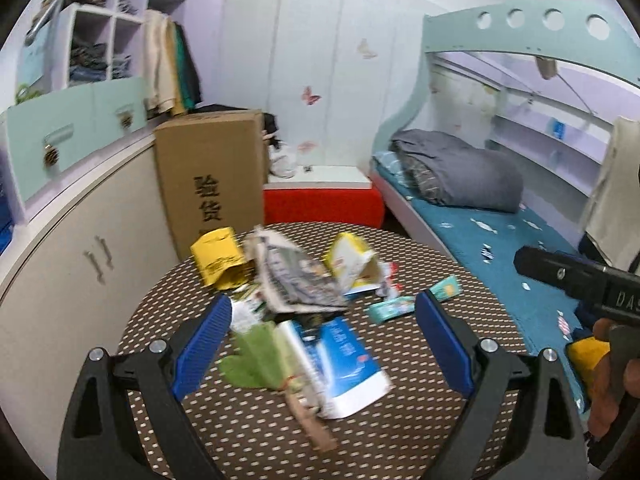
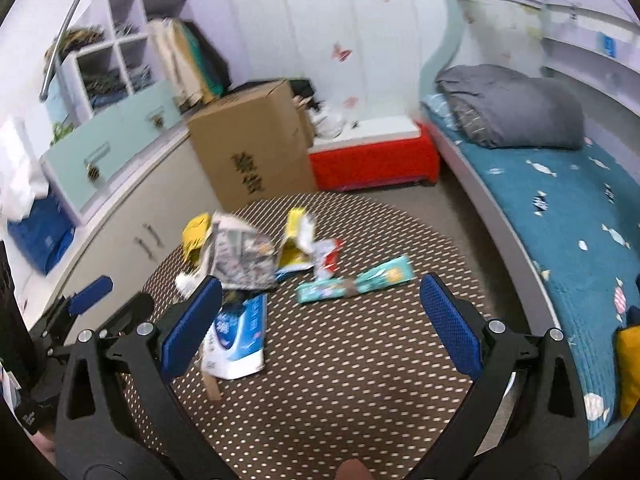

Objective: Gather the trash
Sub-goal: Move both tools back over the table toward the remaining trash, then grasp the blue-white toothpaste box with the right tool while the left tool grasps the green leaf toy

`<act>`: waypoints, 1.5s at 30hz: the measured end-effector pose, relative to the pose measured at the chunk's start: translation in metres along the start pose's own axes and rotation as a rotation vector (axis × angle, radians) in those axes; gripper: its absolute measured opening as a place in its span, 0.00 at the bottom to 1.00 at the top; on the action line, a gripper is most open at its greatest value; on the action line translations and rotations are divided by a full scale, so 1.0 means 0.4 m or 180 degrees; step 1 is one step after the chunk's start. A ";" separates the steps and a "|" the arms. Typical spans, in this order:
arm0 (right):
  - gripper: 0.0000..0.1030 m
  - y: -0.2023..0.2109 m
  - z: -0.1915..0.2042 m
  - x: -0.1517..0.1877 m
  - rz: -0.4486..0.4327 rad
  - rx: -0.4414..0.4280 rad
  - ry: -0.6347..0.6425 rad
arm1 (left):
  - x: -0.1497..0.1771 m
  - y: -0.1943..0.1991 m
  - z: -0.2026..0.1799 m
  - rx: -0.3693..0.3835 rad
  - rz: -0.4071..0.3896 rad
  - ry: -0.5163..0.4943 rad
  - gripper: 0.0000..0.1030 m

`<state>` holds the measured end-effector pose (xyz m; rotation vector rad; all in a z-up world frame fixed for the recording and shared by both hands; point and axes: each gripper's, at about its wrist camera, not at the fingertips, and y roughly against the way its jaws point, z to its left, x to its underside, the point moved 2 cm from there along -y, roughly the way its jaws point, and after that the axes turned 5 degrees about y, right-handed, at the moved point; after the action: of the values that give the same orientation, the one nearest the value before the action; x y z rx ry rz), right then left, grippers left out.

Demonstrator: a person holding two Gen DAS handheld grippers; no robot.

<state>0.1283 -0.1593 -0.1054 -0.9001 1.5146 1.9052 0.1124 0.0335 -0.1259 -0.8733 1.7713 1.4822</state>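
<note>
Scattered over a round brown table (image 1: 248, 432) with pale dots: a heap of flattened, torn packaging, blurred by motion. One yellow carton (image 1: 218, 258), crumpled, ahead of the left tongs (image 1: 323, 322). One grey printed box (image 1: 294, 276), torn open, just beyond the blue pads. One yellow-and-white torn packet (image 1: 352, 262) to its right. One blue-and-white flattened box (image 1: 344, 360) directly between the left fingers, beside one green wrapper (image 1: 256, 358) and one wooden stick (image 1: 310, 422). Two teal strips (image 2: 356, 280) ahead of the right tongs (image 2: 320, 316), between its fingers, with one red-and-white scrap (image 2: 326, 258) further on.

Both tongs spread wide, gripping nothing, above the table.

Beyond the table, one tall cardboard box (image 1: 210, 176), closed; contents hidden. No bin visible.
</note>
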 end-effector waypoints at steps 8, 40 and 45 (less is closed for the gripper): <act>0.94 -0.179 0.127 0.086 0.0658 -0.0331 0.0314 | 0.077 -0.039 0.142 -0.0417 0.0228 0.0062 0.88; 0.63 -0.292 0.126 0.217 0.1214 -0.0506 0.0538 | 0.178 -0.239 0.130 -0.0488 0.0918 0.0129 0.88; 0.63 -0.265 0.084 0.229 0.1196 -0.0532 0.0449 | 0.185 -0.283 0.118 -0.0438 0.1044 0.0150 0.55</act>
<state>0.1450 -0.1023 -0.2368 -0.8849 1.7244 2.3054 0.1679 0.0589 -0.2555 -0.7122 1.9348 1.8229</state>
